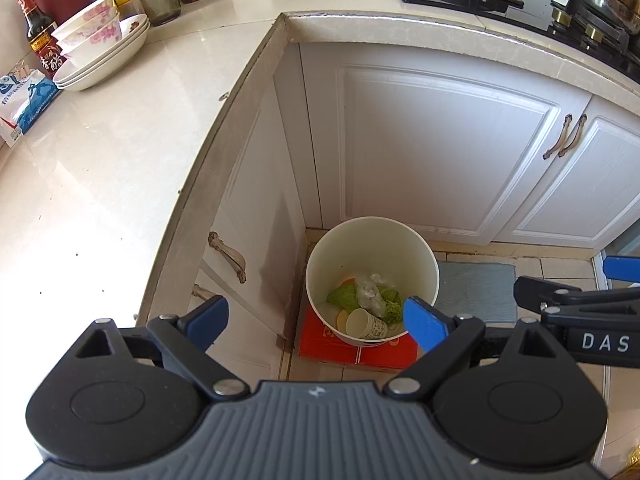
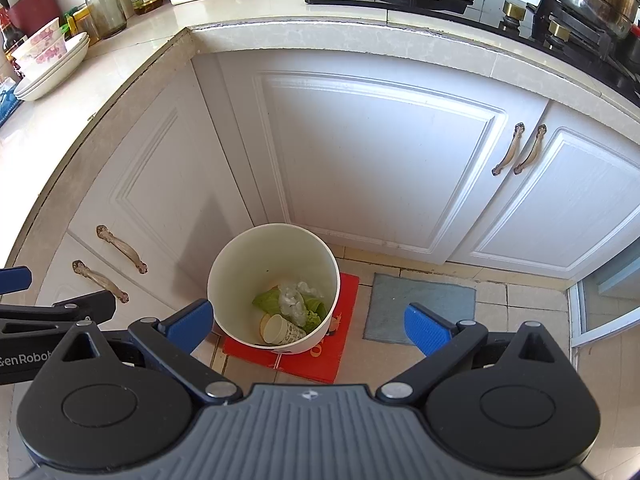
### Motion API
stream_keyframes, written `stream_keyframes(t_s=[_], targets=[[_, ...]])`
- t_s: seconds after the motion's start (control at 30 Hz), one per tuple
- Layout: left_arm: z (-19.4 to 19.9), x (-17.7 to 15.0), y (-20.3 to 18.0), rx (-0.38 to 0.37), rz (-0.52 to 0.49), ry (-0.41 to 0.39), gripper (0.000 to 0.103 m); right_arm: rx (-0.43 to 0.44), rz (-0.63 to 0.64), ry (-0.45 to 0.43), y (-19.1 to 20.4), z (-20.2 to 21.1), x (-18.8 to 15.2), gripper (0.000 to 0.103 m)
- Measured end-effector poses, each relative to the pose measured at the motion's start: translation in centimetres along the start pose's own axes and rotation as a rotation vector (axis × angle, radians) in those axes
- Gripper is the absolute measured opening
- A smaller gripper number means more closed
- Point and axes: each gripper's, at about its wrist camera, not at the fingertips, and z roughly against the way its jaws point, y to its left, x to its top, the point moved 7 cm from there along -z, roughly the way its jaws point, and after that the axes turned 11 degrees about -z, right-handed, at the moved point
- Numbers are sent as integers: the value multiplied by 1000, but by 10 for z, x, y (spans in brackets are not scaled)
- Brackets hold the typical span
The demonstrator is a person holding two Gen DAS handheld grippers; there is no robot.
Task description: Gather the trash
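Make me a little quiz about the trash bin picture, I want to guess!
1. True or false: the white trash bin stands on a red flat box.
2. Which thing lies in the bin? A) paper cup B) spoon C) shoe
3. Fill in: both the left gripper and the right gripper are ____ and hold nothing.

Key: 1 true; 2 A; 3 open.
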Motion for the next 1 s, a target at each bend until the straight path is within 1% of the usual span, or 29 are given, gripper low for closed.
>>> stream_keyframes(t_s=[1.0], targets=[[1,5,-3,5,3,-2,94,5,1,0,1,-2,6,103]])
